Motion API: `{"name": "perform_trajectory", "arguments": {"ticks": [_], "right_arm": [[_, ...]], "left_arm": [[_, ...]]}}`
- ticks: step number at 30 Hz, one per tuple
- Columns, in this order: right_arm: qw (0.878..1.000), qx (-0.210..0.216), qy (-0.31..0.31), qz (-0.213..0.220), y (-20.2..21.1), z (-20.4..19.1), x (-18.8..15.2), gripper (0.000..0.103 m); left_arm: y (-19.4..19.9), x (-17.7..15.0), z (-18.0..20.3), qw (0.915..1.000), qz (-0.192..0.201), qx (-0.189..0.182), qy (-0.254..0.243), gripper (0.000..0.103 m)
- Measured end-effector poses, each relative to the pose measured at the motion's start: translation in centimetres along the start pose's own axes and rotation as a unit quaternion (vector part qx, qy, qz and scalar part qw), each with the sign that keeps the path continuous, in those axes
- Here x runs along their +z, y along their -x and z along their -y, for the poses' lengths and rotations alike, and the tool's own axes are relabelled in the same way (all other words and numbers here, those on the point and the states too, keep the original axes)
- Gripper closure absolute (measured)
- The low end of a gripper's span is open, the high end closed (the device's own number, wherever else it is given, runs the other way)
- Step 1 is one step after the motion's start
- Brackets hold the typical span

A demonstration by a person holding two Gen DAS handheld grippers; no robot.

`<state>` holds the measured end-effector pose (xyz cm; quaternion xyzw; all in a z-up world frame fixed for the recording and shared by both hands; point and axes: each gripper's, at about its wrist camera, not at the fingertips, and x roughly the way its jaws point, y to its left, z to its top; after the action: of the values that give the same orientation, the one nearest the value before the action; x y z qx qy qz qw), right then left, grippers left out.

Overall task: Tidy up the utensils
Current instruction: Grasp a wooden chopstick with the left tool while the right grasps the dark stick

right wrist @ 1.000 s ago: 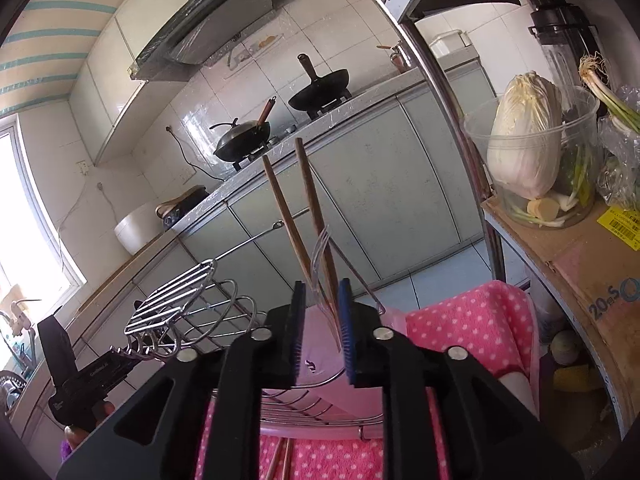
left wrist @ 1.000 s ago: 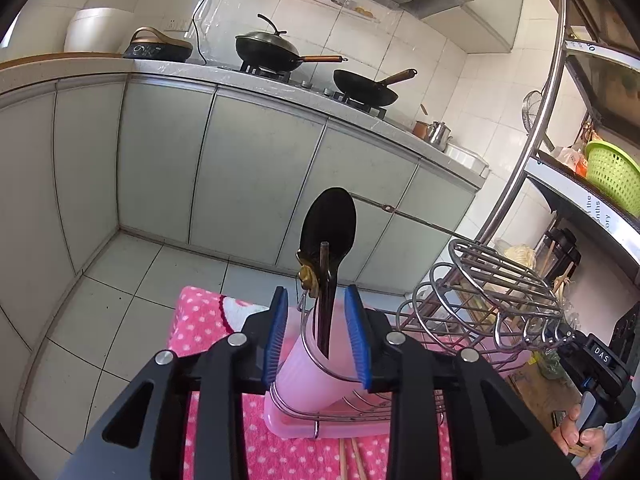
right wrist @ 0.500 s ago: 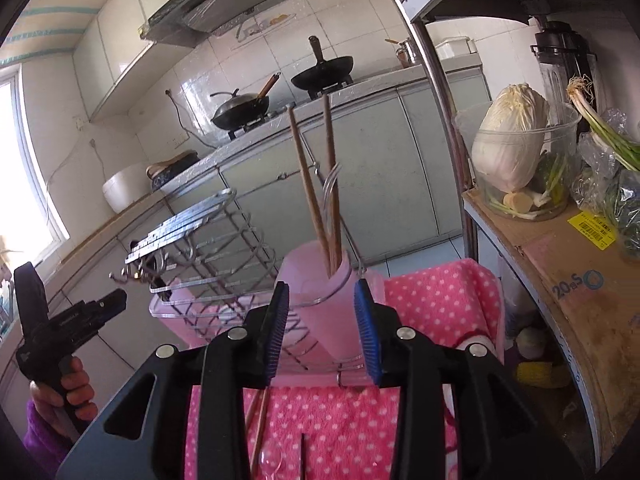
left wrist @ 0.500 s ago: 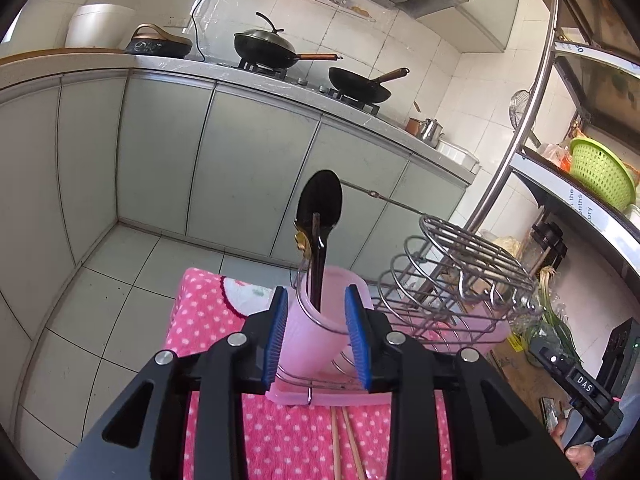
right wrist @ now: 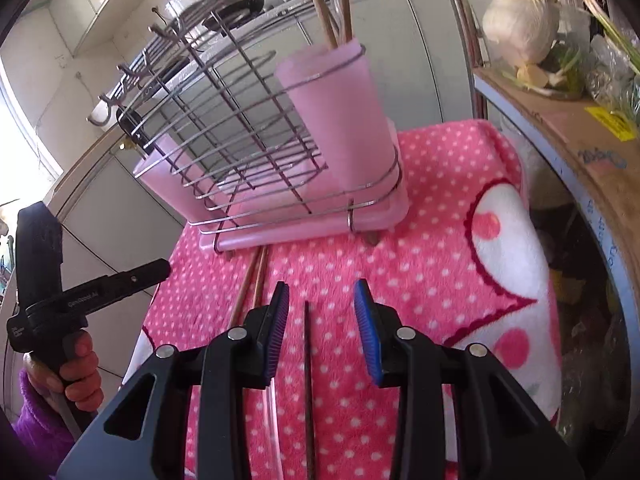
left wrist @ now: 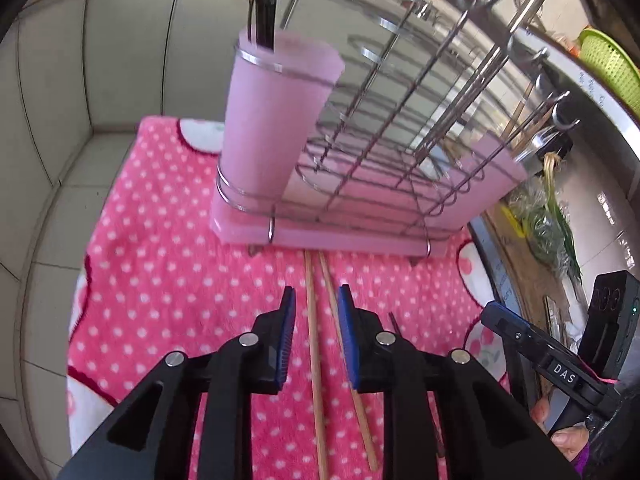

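A pink wire dish rack (left wrist: 360, 184) (right wrist: 280, 184) stands on a pink dotted cloth (left wrist: 160, 280) (right wrist: 440, 280). Its left pink cup (left wrist: 272, 120) holds a black spoon (left wrist: 266, 4). Its right pink cup (right wrist: 340, 120) holds wooden chopsticks (right wrist: 320, 4). My left gripper (left wrist: 314, 312) is open above two wooden chopsticks (left wrist: 316, 360) lying on the cloth. My right gripper (right wrist: 320, 308) is open above a thin dark utensil handle (right wrist: 307, 380) on the cloth; its head is hidden.
A cardboard box (right wrist: 568, 136) with a cabbage (right wrist: 520, 24) and greens sits at the right. Grey kitchen cabinets (left wrist: 120, 40) stand behind the table. A green basket (left wrist: 612, 60) sits on a shelf. A steel shelf post (right wrist: 464, 40) rises beside the rack.
Both grippers have drawn back from the rack cups and tilted down toward the cloth. They now hover over the utensils lying in front of the rack.
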<state>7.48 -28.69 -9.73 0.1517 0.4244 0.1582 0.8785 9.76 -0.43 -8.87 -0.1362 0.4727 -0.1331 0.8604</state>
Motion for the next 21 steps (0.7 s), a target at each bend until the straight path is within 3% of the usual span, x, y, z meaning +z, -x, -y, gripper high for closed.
{"name": "perform_trajectory", "arguments": {"ticks": [4, 12, 14, 15, 21], "right_arm": [[0.999, 0.004, -0.008, -0.032, -1.2, 0.1, -1.0, 0.069], [0.999, 0.005, -0.012, -0.049, -2.0, 0.4, -1.3, 0.069], [0.999, 0.005, -0.012, -0.052, -2.1, 0.4, -1.4, 0.069], [0.998, 0.005, -0.011, -0.054, -2.2, 0.4, -1.4, 0.069], [0.997, 0.009, -0.009, -0.076, -3.1, 0.0, -1.4, 0.069]], "left_arm": [[-3.8, -0.1, 0.7, 0.9984, -0.05, 0.028, -0.005, 0.088], [-8.1, 0.5, 1.3, 0.993, -0.072, 0.093, -0.012, 0.089], [-8.4, 0.6, 1.5, 0.9929, -0.064, 0.099, -0.015, 0.092], [-8.5, 0.7, 1.7, 0.9928, -0.063, 0.101, -0.018, 0.102], [-8.3, -0.1, 1.4, 0.992, -0.088, 0.091, -0.008, 0.103]]}}
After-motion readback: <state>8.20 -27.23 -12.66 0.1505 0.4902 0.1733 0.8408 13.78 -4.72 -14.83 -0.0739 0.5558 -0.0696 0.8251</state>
